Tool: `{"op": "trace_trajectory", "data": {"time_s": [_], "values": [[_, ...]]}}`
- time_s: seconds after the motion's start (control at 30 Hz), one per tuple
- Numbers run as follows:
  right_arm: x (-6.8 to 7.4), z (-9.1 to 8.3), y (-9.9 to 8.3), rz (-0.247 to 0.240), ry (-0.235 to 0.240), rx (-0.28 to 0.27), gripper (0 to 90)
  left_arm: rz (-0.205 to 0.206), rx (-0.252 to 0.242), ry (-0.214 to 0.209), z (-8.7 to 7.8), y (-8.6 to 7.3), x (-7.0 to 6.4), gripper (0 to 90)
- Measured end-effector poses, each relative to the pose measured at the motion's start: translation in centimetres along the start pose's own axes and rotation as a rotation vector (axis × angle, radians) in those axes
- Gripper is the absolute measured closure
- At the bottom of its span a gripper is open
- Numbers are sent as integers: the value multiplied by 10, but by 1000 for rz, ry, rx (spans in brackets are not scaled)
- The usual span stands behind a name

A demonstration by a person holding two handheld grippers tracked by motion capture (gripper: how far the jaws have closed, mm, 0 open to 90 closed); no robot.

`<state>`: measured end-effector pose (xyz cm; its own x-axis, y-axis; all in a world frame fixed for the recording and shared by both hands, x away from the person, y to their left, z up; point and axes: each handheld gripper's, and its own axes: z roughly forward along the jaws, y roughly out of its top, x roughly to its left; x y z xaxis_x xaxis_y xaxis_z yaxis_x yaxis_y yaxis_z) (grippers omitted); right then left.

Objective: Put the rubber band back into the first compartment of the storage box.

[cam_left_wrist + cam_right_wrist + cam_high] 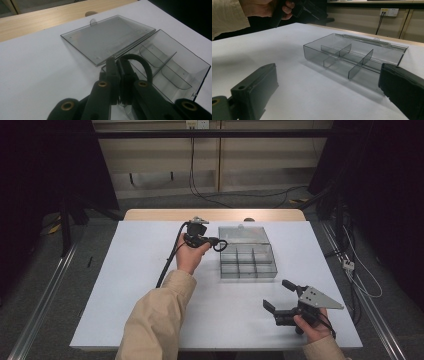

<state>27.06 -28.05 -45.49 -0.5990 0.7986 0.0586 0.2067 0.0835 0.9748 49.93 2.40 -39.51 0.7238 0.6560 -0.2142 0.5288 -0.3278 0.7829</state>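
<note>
A clear grey compartment box stands on the white table, its lid folded flat behind it. My left gripper hovers at the box's left rim, shut on a black loop that hangs over the near-left compartment. In the left gripper view the jaws pinch the black loop above the box and beside the lid. My right gripper stands open near the table's front right, nothing between its jaws. The right gripper view faces the box, whose compartments look empty.
A wooden strip runs along the table's far edge. Cables trail on the floor behind and to the right. The person's left hand and beige sleeve reach across the table's middle. Bare white surface lies left of the box and in front of it.
</note>
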Motion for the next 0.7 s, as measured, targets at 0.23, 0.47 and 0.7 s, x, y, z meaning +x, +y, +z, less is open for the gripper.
{"op": "trace_trajectory", "data": {"time_s": [0.23, 0.47, 0.7], "values": [[0, 0, 0, 1, 1, 2, 23, 2, -5, -6, 3, 2, -2, 883], [0, 0, 0, 1, 2, -1, 23, 13, 5, -14, 7, 4, -3, 883], [-1, 0, 0, 2, 3, -1, 23, 13, 0, -19, 12, 6, -6, 883]]}}
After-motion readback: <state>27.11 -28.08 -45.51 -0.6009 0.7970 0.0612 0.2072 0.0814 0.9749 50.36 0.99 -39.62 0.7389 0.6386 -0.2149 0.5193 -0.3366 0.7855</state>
